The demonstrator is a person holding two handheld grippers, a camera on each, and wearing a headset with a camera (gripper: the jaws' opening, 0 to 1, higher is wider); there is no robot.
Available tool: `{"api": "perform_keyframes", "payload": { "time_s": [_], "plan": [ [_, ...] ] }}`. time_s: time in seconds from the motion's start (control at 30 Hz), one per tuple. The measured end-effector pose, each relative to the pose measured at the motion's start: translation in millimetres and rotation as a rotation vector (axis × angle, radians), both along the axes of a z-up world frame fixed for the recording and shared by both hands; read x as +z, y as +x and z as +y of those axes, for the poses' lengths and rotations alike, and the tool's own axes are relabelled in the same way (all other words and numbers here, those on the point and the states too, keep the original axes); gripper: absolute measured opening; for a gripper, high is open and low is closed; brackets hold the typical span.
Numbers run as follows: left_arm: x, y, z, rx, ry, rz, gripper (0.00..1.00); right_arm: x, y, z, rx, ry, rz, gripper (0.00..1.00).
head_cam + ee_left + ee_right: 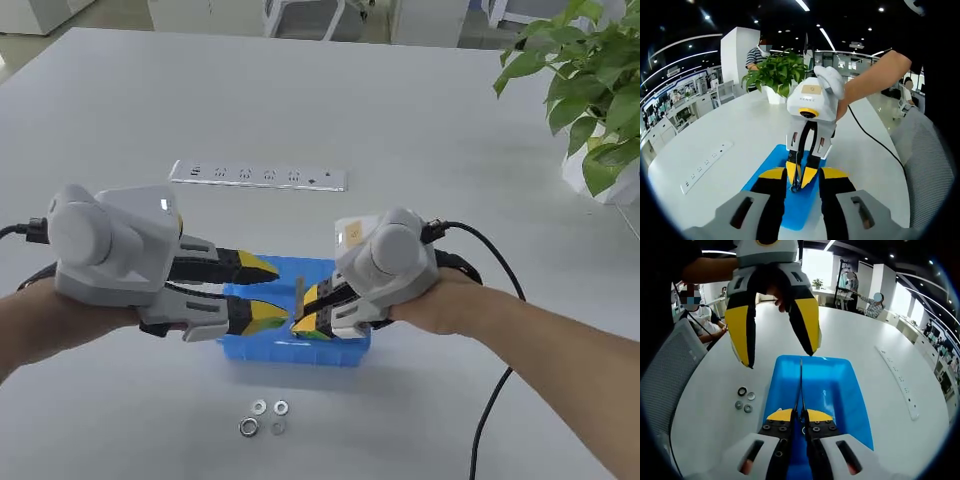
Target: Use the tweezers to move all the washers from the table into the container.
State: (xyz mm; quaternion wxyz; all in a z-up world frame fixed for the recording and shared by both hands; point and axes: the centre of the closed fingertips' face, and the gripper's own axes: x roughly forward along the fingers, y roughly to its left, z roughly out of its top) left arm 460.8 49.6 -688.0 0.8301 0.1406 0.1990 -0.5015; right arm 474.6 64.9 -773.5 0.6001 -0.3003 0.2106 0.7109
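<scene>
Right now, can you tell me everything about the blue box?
The blue box is an open tray with rounded corners; it looks like smooth plastic. It sits flat on the white table. The right gripper holds thin metal tweezers over it, and the open left gripper hovers over its other end. I cannot tell whether the tweezers touch it. The inside that shows looks empty. Four washers lie on the table near its front wall, apart from it.

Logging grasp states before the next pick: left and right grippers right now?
Left gripper: open, holding nothing.
Right gripper: closed on the tweezers.
</scene>
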Motion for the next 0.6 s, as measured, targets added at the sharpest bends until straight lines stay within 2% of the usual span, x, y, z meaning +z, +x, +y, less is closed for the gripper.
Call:
{"api": "perform_keyframes", "payload": {
  "time_s": [0.6],
  "plan": [
    [-4.3,15.7,-17.5,-0.071,0.023,-0.03,0.11,-0.9,0.3,-0.2,0.028,-0.017,-0.02,0.09]
  ]
}}
